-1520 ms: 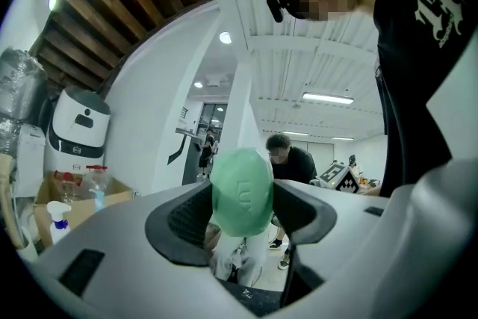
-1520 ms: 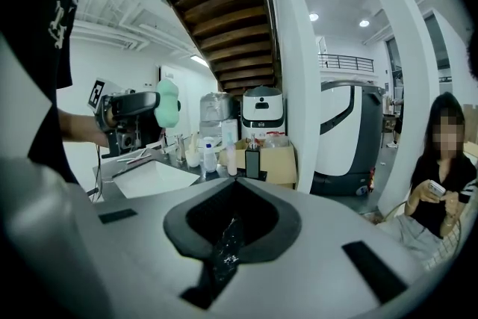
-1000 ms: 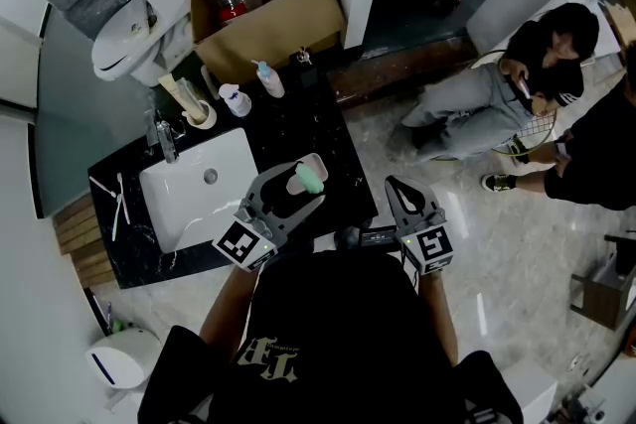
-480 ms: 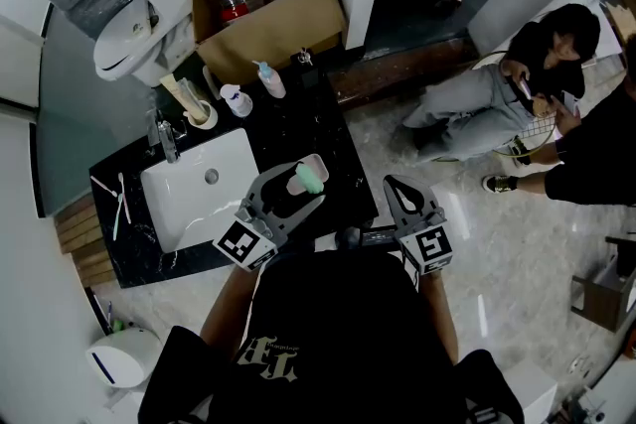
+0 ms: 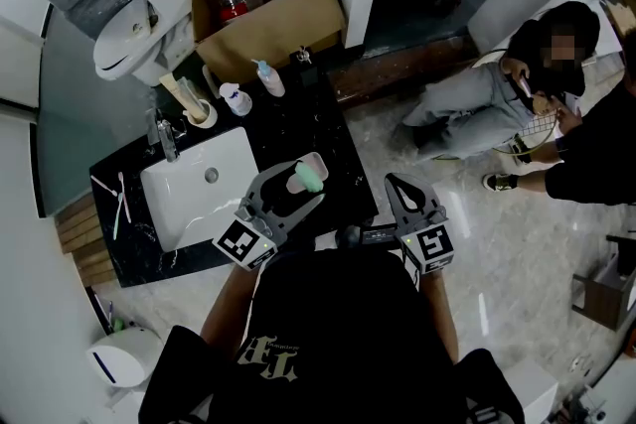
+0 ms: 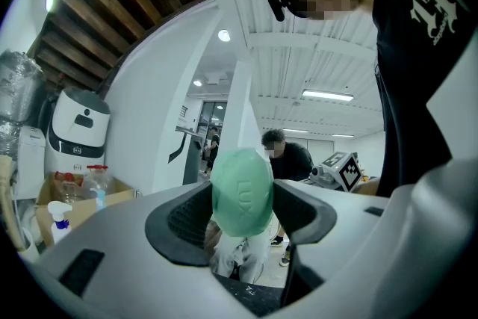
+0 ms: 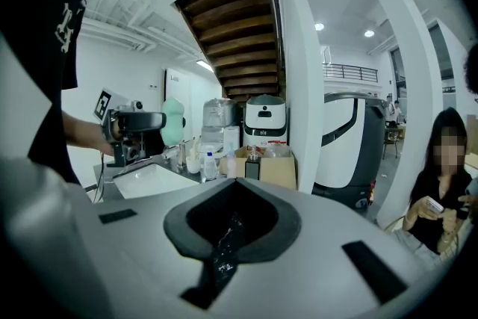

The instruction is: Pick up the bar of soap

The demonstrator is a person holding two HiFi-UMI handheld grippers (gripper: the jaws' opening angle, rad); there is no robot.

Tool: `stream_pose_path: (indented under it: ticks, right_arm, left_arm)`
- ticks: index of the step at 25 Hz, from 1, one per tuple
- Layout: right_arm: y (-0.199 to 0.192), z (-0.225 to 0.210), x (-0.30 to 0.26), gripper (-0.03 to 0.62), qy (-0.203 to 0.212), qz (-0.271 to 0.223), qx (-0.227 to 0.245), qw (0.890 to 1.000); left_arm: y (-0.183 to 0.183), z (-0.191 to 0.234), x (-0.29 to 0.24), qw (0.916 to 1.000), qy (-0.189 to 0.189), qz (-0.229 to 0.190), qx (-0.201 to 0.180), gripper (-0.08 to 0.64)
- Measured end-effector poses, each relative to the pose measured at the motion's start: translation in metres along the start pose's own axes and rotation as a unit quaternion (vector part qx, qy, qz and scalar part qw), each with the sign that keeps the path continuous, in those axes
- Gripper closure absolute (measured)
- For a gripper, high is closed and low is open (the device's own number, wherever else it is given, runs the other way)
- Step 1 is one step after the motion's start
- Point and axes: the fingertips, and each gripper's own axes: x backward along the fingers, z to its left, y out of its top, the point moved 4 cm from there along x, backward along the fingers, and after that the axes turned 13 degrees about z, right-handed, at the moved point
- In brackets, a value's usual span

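A pale green bar of soap is held in the air above the black counter, and my left gripper is shut on it. In the left gripper view the soap stands upright between the two dark pads, with the left gripper tilted upward. A white soap dish lies on the counter just beyond the soap. My right gripper is shut and empty, off the counter's right edge over the floor. Its jaws meet with nothing between them, and from there the soap shows at the left.
A white sink with a faucet is set in the counter's left half. Two bottles and a cup stand at the back. Behind are a cardboard box and a toilet. A seated person is at right.
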Motion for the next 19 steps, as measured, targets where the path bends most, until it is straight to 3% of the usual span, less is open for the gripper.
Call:
stream_pose_path:
  ticks: [19]
  right_arm:
    - [-0.002, -0.0052, -0.0051, 0.584, 0.007, 0.0, -0.018, 1.0]
  left_arm:
    - [-0.0077, 0.0047, 0.0, 0.9998, 0.008, 0.015, 0.007, 0.298]
